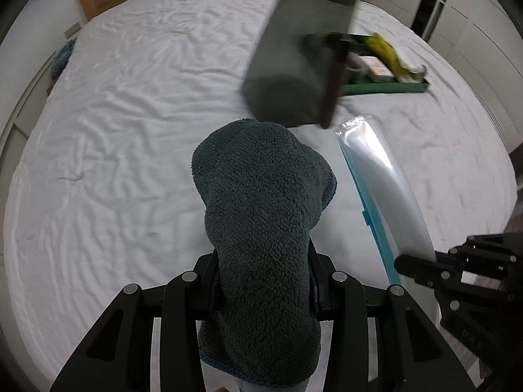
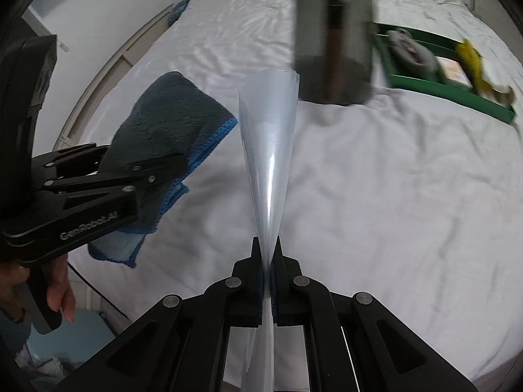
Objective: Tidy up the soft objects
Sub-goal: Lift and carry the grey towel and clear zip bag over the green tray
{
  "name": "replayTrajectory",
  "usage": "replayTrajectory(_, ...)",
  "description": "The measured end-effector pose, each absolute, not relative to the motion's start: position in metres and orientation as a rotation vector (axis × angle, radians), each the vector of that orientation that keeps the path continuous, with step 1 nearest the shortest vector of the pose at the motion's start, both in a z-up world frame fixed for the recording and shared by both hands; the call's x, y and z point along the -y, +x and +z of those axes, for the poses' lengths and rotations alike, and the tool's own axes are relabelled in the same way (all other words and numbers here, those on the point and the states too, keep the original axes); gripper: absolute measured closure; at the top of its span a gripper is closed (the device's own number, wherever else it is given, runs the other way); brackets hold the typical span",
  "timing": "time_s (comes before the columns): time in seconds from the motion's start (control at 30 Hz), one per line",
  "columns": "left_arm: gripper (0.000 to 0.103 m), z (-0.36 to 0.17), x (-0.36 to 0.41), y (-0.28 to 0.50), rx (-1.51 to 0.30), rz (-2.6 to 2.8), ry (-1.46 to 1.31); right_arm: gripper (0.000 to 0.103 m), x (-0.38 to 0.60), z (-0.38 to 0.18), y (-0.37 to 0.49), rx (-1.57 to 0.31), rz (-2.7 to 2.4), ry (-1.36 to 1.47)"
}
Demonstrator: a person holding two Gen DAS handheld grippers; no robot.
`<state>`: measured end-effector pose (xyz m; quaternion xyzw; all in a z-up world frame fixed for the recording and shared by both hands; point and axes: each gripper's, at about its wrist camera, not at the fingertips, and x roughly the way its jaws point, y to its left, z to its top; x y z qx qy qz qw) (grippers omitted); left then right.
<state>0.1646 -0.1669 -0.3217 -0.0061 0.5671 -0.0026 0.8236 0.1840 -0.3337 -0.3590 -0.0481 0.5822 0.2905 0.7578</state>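
My left gripper (image 1: 263, 281) is clamped on the dark fleece towel (image 1: 261, 222), my right gripper (image 2: 268, 274) pinches the clear plastic bag (image 2: 269, 137) between its 2 fingers, both held side by side.

The towel (image 1: 261, 228) at centre frame is nubby dark grey-teal fleece, matt, with a blue stitched hem. To its right, the clear plastic bag (image 1: 376, 176) is smooth and glossy, with a blue zip strip. The bedsheet (image 1: 130, 130) is white matt cloth, finely wrinkled. Both grippers' linkages are matt black plastic with dull metal rivets. The upper-right tray (image 1: 385, 88) looks like smooth green plastic.
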Motion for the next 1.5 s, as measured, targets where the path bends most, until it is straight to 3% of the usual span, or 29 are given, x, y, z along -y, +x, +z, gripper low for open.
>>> replayTrajectory(0.87, 0.068, -0.297, 0.362, 0.254, -1.195, -0.177, 0.030, 0.101, 0.562, -0.278, 0.256, -1.168, 0.406, -0.099)
replayTrajectory(1.27, 0.068, -0.294, 0.375, 0.318, -1.161, -0.111, -0.019, 0.101, 0.594, -0.252, 0.316, -1.083, 0.387, -0.113)
replayTrajectory(1.5, 0.068, -0.304, 0.361, 0.372, -1.121, -0.048, -0.054, 0.101, 0.587, -0.267, 0.364, -1.041, 0.407, -0.115)
